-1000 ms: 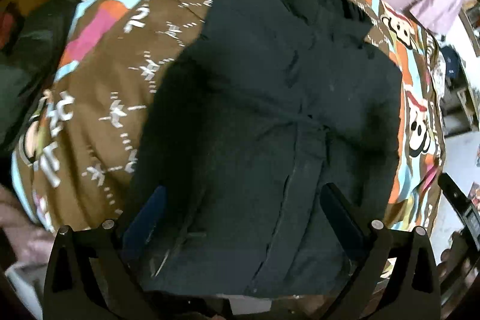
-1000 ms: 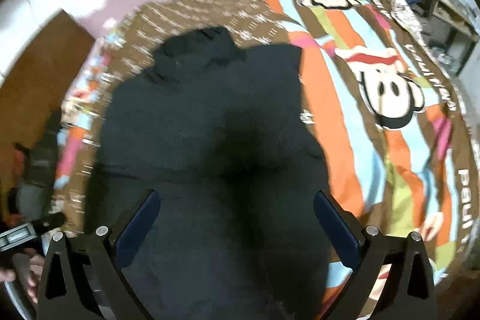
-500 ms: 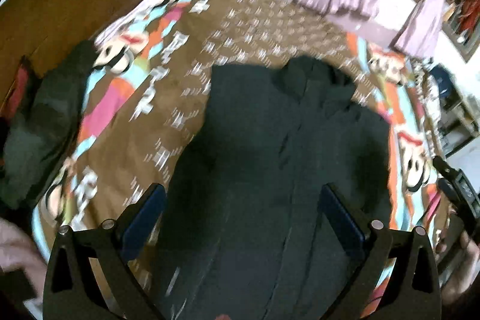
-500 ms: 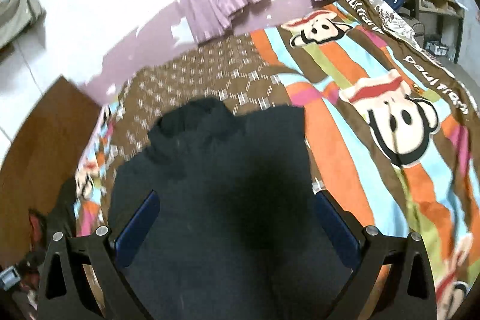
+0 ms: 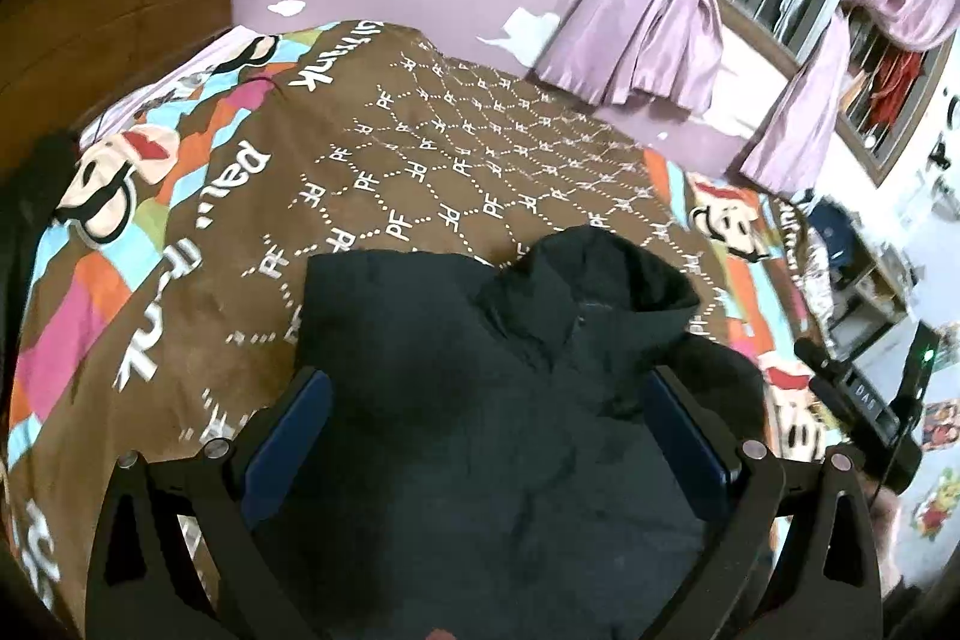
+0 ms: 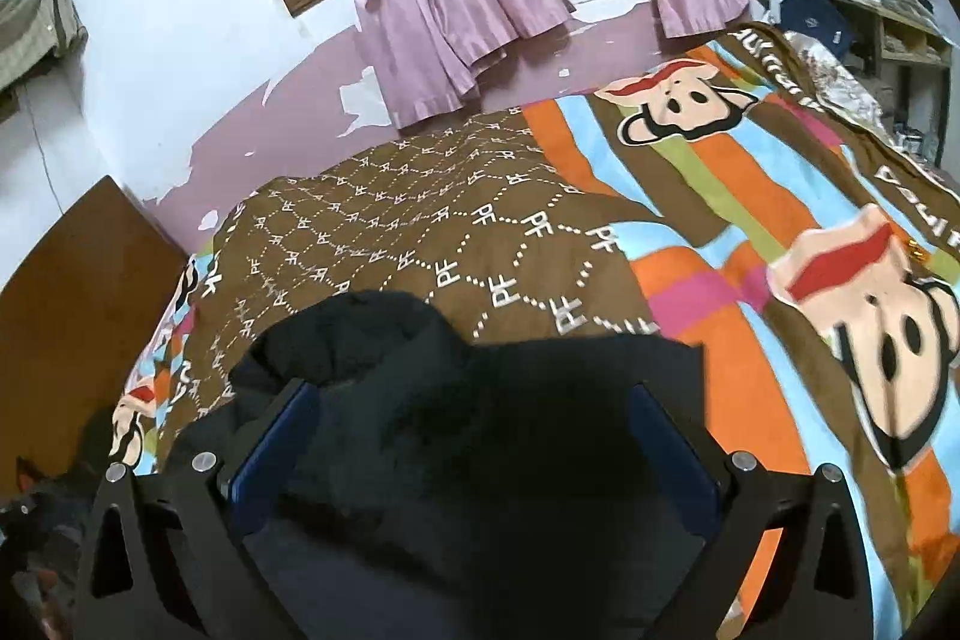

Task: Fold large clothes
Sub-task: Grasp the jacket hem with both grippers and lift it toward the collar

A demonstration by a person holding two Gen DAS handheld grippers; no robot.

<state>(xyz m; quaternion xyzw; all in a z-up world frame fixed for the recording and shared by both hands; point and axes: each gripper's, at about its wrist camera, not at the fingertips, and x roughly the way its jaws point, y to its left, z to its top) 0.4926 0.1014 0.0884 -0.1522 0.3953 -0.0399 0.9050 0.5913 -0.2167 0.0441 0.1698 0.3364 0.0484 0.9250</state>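
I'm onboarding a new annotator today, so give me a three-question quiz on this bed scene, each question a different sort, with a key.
1. True or false: the black jacket lies on the patterned blanket.
2. The left gripper is: A) open, B) shut on the jacket, C) out of view?
3. Fill in: the curtains by the window are ____ in colour.

Key: 1 true. 2 A; the right gripper is open too. 3 pink-purple.

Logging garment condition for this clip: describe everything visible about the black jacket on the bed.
The black jacket is a dark, matte, thick-looking garment with a hood bunched at its far end. It lies flat on the patterned bedspread, sides apparently folded in, giving a roughly rectangular shape with a straight far-left edge. Its near part runs out of view beneath both open grippers; no fingers visibly pinch it. In the right wrist view it looks the same.
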